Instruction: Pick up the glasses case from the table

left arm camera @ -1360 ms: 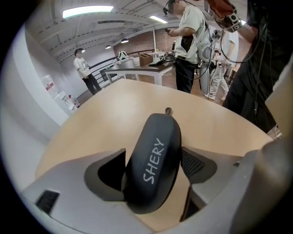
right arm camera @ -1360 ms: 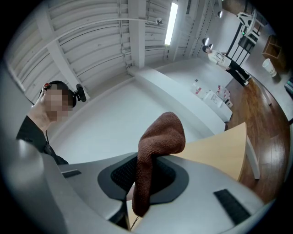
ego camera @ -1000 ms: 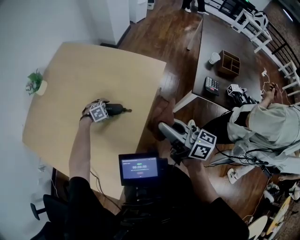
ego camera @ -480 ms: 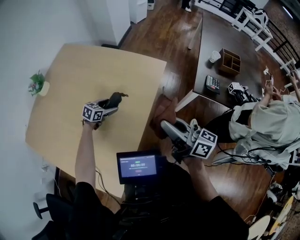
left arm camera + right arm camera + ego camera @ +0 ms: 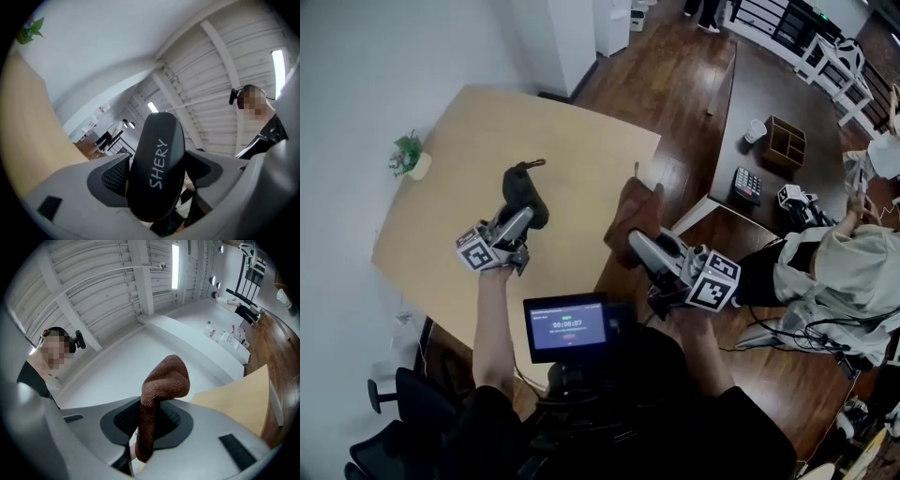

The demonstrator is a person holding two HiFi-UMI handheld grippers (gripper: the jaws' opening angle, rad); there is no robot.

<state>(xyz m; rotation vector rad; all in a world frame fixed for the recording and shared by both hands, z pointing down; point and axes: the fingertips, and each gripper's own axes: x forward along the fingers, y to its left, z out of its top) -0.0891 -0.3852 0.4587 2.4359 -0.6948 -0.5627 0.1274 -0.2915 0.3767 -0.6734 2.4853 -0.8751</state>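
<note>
Black glasses case (image 5: 157,164) with "SHERY" printed on it is clamped between the jaws of the left hand-held gripper (image 5: 521,214), up in the air over the light wood worktop (image 5: 450,202). Those jaws just closed in a bit and sit pretty wide on the case. The right hand-held gripper (image 5: 645,246), just past the worktop's right edge, is pinched on a brown cloth (image 5: 161,390). Little potted plant (image 5: 408,155) sits at the worktop's left edge.
</note>
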